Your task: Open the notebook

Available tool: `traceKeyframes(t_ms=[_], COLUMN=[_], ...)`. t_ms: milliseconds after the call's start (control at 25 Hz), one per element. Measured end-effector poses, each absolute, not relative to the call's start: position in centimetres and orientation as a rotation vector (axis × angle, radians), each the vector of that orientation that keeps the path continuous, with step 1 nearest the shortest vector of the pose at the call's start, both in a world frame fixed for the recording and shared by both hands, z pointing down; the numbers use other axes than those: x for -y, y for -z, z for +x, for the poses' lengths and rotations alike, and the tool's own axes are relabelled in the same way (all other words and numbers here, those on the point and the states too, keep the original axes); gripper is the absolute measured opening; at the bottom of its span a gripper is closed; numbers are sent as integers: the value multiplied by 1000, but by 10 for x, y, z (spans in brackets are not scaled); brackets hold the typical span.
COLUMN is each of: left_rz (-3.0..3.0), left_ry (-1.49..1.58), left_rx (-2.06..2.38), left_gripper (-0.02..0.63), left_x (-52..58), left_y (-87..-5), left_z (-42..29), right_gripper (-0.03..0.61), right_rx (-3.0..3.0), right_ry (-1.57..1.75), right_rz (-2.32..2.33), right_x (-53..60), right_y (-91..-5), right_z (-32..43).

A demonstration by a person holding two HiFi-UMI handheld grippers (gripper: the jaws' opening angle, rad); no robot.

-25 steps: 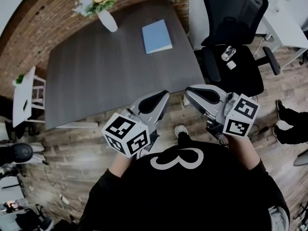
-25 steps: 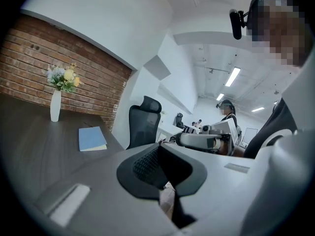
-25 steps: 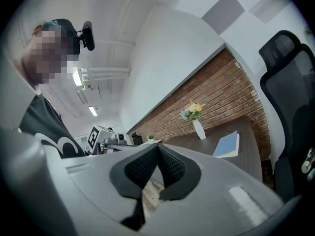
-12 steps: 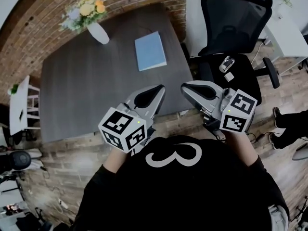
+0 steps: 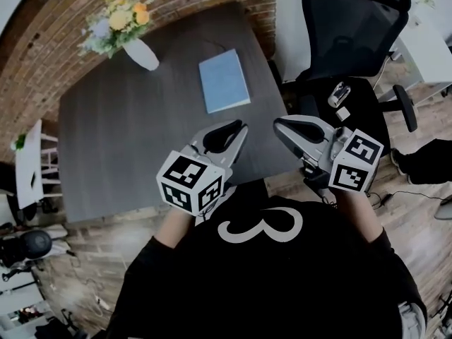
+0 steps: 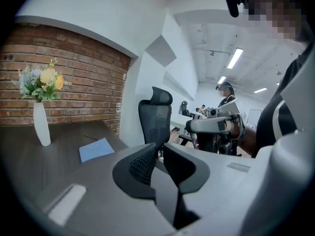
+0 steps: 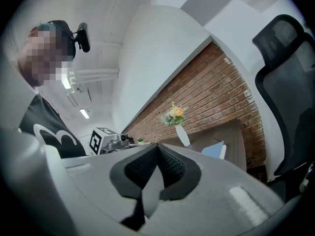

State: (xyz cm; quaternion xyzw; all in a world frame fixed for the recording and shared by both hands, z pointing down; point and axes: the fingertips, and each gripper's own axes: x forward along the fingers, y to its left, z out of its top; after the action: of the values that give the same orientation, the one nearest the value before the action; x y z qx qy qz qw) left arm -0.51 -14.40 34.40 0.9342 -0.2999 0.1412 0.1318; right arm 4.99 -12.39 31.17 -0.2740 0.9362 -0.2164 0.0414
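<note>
White vase [image 5: 145, 55] holding flowers [image 5: 116, 22], closed blue notebook [image 5: 224, 81], left gripper [image 5: 240, 126] just opening, empty, right gripper [image 5: 280, 124] closed

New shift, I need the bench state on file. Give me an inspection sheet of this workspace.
Surface: dark grey table, wood-grain top.
Job's things: light blue notebook, closed, flat near the far right edge, untouched.
Clutter: white vase of flowers, far left corner.
Grippers: left gripper fingers have just been opening, nothing between; right gripper shut, empty.
Cables: thin cable on floor, right.
Surroundings: red brick wall; black office chair beside table.
</note>
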Motion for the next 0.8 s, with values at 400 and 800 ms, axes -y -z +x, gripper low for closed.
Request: traceKeyframes(t_ms=[400,800], left_rz=[2686,2673], left_ry=[-632,-884], left_rx=[863,956], left_gripper=[167,227], left_x=[218,265], left_y=[-400,-472], left_z=[-1,13], right_gripper=[0,0], right_rx=[-2743,-2629], right_ry=[837,1017], right_rz=[-1008,-1097], right_x=[173,179], right_y=[-352,-398], right_z=[66,87])
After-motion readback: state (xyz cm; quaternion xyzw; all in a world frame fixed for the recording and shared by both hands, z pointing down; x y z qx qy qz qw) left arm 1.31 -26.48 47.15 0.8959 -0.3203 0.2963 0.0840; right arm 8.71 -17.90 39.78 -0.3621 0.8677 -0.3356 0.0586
